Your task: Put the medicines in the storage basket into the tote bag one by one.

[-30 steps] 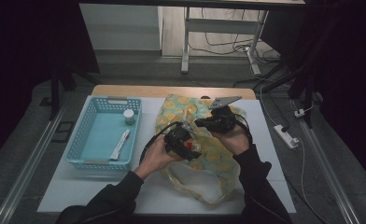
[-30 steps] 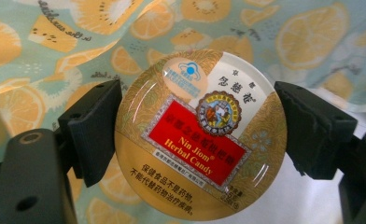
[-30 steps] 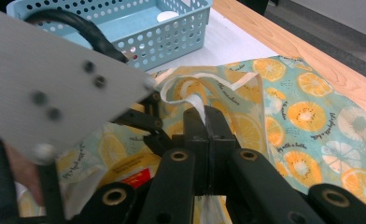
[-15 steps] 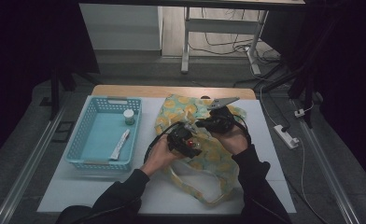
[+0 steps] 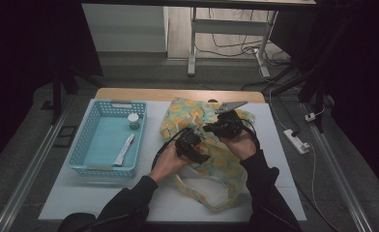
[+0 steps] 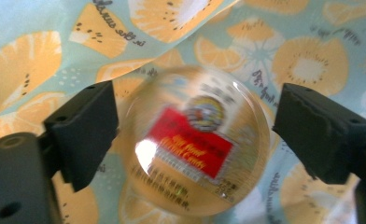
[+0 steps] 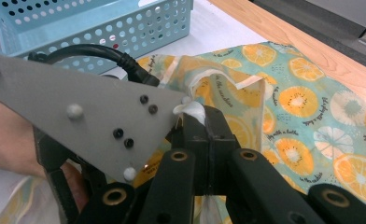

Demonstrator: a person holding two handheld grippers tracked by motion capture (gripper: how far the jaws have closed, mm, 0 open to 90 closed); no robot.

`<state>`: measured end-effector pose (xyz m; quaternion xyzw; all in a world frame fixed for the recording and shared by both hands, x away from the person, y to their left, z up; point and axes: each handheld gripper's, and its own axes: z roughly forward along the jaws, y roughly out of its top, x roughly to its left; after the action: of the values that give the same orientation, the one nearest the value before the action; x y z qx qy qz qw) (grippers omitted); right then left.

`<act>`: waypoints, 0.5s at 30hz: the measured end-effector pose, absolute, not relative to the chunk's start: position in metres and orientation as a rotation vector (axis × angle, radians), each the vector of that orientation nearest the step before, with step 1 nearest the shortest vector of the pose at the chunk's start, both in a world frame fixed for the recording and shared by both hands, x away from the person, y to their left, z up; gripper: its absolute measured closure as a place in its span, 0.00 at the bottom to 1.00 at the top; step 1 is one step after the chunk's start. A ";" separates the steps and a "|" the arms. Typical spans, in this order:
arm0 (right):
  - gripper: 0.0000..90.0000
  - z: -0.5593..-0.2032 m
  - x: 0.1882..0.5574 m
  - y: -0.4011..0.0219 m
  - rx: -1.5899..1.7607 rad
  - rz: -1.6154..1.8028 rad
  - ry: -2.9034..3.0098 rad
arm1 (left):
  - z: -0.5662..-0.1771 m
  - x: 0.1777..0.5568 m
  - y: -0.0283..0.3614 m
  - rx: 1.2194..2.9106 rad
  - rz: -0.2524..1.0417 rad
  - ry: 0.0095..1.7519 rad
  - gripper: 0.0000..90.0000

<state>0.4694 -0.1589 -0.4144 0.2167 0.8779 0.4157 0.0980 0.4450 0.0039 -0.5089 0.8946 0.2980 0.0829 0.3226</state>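
1. Fruit-print bag: on the table, right of the blue basket.
2. Round jar: inside the bag, between the left gripper's spread jaws, which have just been opening.
3. Right gripper: pressed together on the bag's rim.

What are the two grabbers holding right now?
The right gripper pinches the orange-print bag by its opening's edge. The left gripper, jaws just opening, holds nothing; the round jar sits loose between them.

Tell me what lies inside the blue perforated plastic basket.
In the blue perforated plastic basket, the high view shows a small white-lidded jar near the far wall and a white tube lying flat on the floor. The near wall hides the strip of floor just behind it.
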 end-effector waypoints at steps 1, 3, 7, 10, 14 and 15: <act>0.99 -0.414 0.469 -0.159 0.643 1.233 2.597 | -0.507 0.445 0.004 2.345 0.214 0.781 0.12; 0.99 -0.413 0.469 -0.160 0.645 1.237 2.596 | -0.504 0.443 0.006 2.336 0.211 0.776 0.11; 0.99 -0.413 0.469 -0.161 0.647 1.245 2.597 | -0.496 0.438 0.008 2.319 0.186 0.760 0.09; 0.99 -0.413 0.469 -0.161 0.649 1.249 2.601 | -0.491 0.433 0.010 2.301 0.153 0.750 0.09; 0.99 -0.415 0.469 -0.158 0.639 1.244 2.609 | -0.485 0.426 0.014 2.285 0.125 0.727 0.07; 0.99 -0.414 0.468 -0.158 0.634 1.244 2.610 | -0.484 0.425 0.015 2.279 0.118 0.722 0.07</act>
<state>0.4684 -0.1582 -0.4145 0.2133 0.8781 0.4185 0.0908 0.4248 0.0152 -0.4837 0.8863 0.2806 0.0458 0.3655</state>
